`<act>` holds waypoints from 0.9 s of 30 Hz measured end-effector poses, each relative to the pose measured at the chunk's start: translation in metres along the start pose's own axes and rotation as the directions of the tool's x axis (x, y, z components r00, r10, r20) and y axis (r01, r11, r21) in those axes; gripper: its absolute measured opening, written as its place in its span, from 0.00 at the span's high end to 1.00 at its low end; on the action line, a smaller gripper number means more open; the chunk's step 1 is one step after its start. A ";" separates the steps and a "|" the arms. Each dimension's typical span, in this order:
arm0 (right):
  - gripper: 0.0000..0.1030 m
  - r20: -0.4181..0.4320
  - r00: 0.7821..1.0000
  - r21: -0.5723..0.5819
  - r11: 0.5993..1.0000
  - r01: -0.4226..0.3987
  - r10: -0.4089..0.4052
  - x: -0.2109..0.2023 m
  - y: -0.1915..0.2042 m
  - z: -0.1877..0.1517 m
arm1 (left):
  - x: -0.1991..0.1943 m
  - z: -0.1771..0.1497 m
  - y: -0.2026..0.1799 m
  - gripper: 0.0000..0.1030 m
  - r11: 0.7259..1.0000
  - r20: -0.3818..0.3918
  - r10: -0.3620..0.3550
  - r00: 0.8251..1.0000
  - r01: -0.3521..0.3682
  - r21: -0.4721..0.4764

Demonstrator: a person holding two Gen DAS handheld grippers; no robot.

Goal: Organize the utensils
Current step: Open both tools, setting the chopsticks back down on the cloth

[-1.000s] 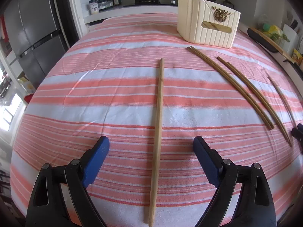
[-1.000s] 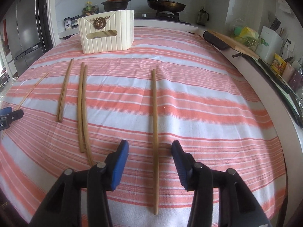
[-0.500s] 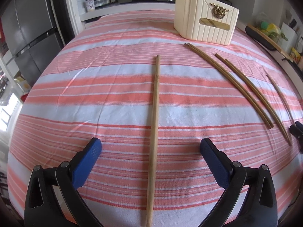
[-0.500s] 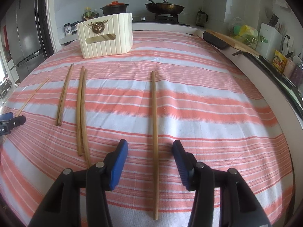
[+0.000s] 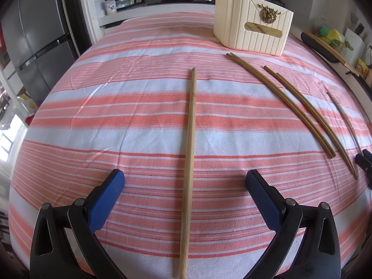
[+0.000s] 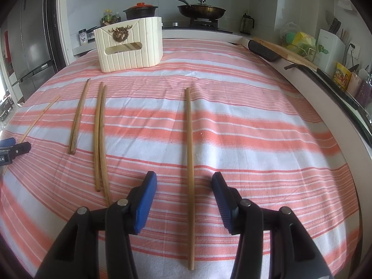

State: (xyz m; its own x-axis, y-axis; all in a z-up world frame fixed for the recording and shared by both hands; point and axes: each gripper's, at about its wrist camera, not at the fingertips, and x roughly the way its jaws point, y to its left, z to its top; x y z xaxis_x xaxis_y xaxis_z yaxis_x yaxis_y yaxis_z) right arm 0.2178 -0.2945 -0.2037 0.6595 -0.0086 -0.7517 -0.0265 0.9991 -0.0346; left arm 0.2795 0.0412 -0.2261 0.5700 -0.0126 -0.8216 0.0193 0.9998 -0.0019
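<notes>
Several wooden chopsticks lie on a red-and-white striped cloth (image 5: 139,125). In the left wrist view a light chopstick (image 5: 190,158) runs lengthwise between the jaws of my open left gripper (image 5: 184,183). In the right wrist view another light chopstick (image 6: 189,139) lies between the jaws of my open right gripper (image 6: 184,183). Neither gripper touches its chopstick. A dark pair (image 5: 281,102) (image 6: 100,134), a second pair (image 6: 79,116) and a thin chopstick (image 6: 39,118) lie between. A cream slotted holder box (image 5: 252,29) (image 6: 130,44) stands at the far end.
The right gripper's tip (image 5: 363,162) shows at the left view's right edge; the left gripper's tip (image 6: 14,150) at the right view's left edge. A fridge (image 5: 37,41) stands left, a stove with pans (image 6: 201,11) behind, a counter with a cutting board (image 6: 283,51) right.
My left gripper's jaws have opened wider around its chopstick. Both grippers have shifted slightly over the cloth. No chopstick has moved.
</notes>
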 end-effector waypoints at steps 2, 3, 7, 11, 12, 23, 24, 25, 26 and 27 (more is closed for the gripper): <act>0.51 0.000 1.000 -0.001 1.000 -0.001 0.001 0.000 0.000 -0.001 | 0.000 0.000 -0.001 0.01 1.000 0.000 0.001 1.000 -0.001 0.000; 0.51 0.000 1.000 0.000 1.000 -0.002 0.002 0.000 0.000 -0.001 | -0.001 0.000 0.000 0.01 1.000 0.001 0.001 1.000 -0.001 0.000; 0.51 0.003 1.000 0.004 1.000 -0.002 0.002 -0.001 -0.001 0.000 | -0.002 -0.001 0.001 0.01 1.000 -0.004 -0.007 1.000 0.007 -0.002; 0.51 0.004 1.000 0.009 1.000 -0.007 0.007 -0.001 -0.001 -0.001 | -0.003 -0.002 -0.001 0.01 1.000 -0.005 0.001 1.000 -0.001 -0.006; 0.51 0.004 1.000 0.010 1.000 -0.008 0.008 -0.001 -0.002 0.000 | -0.003 -0.003 0.000 0.01 1.000 -0.006 0.002 1.000 -0.002 -0.006; 0.49 -0.209 0.976 -0.024 0.998 -0.064 0.058 -0.008 -0.007 0.021 | -0.020 0.015 0.018 0.01 0.986 -0.101 -0.151 0.983 0.157 0.059; 0.49 -0.220 0.972 -0.040 0.995 -0.088 0.077 -0.011 -0.009 0.025 | -0.024 0.021 0.023 0.01 0.984 -0.099 -0.165 0.981 0.171 0.058; 0.49 -0.234 0.968 -0.057 0.992 -0.108 0.092 -0.013 -0.011 0.030 | -0.028 0.028 0.028 0.01 0.981 -0.096 -0.179 0.979 0.185 0.059; 0.49 -0.242 0.965 -0.070 0.990 -0.122 0.102 -0.014 -0.011 0.035 | -0.029 0.035 0.031 0.01 0.978 -0.097 -0.193 0.976 0.199 0.063; 0.49 -0.245 0.963 -0.073 0.988 -0.134 0.113 -0.013 -0.013 0.041 | -0.029 0.043 0.032 0.01 0.975 -0.099 -0.202 0.974 0.210 0.070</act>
State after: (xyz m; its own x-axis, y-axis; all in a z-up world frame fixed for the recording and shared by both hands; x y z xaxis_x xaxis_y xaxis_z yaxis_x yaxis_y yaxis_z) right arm 0.2401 -0.3061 -0.1662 0.4481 0.0940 -0.8890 -0.1695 0.9853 0.0188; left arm 0.2989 0.0734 -0.1780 0.4699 -0.2131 -0.8566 0.1959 0.9714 -0.1342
